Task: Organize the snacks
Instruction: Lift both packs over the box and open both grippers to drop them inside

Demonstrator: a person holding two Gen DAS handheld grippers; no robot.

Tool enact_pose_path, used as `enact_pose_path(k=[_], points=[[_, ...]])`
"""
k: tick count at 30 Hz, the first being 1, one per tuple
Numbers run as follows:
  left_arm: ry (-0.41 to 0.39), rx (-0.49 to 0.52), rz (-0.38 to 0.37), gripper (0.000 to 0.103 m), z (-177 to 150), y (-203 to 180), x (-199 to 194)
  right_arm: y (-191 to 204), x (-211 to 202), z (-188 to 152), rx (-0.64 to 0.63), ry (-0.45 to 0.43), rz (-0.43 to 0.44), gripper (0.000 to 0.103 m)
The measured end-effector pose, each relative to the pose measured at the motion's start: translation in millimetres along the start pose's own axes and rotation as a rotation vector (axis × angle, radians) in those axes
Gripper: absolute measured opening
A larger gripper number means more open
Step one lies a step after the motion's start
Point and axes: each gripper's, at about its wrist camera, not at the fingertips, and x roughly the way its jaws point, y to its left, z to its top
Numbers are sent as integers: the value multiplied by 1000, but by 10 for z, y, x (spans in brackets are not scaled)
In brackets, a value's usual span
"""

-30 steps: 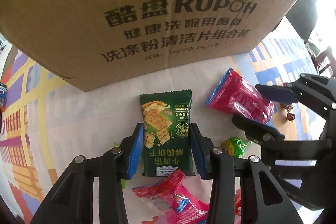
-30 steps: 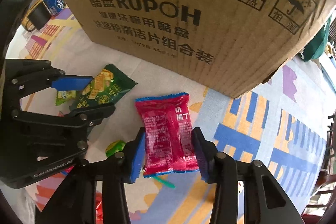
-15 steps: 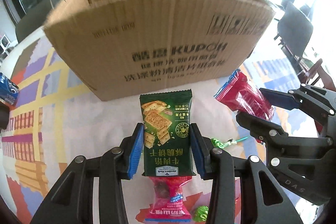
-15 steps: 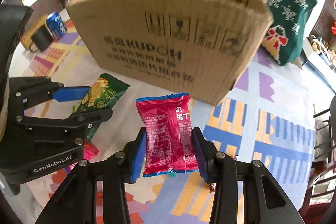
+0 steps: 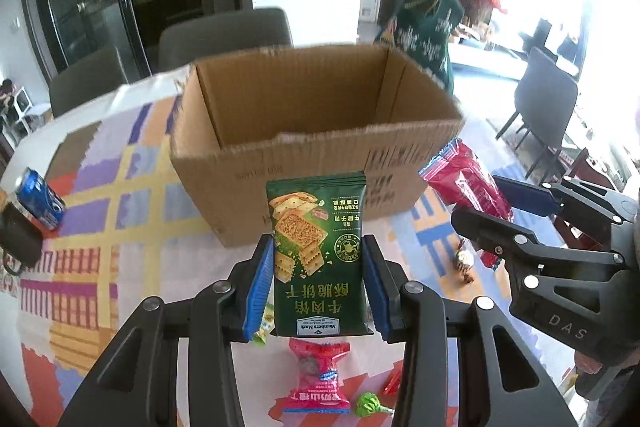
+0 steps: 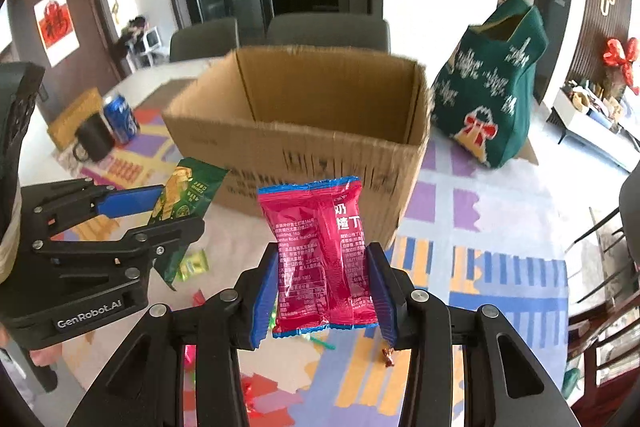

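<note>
My left gripper (image 5: 318,287) is shut on a green cracker packet (image 5: 318,255) and holds it in the air in front of the open cardboard box (image 5: 320,155). My right gripper (image 6: 322,291) is shut on a red snack packet (image 6: 324,255), also raised in front of the box (image 6: 304,151). The box interior looks empty as far as it shows. The right gripper with the red packet (image 5: 468,183) shows at the right of the left wrist view. The left gripper with the green packet (image 6: 188,199) shows at the left of the right wrist view.
Loose sweets lie on the patterned tablecloth below: a pink wrapped snack (image 5: 318,375), a green candy (image 5: 368,403), a small brown sweet (image 6: 388,357). A blue can (image 6: 120,119) and black mug (image 6: 92,143) stand left of the box. A green gift bag (image 6: 488,95) stands to its right. Chairs stand behind.
Both grippers have risen well above the table with their packets, from low beside the box wall to a height where the box's open top and inside show.
</note>
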Motion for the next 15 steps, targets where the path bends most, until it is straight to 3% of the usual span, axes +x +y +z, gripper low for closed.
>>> enact_pose_path(k=[15], points=[[-160, -16, 12, 42, 372, 82, -500, 85, -440, 355, 20, -162, 7, 43]])
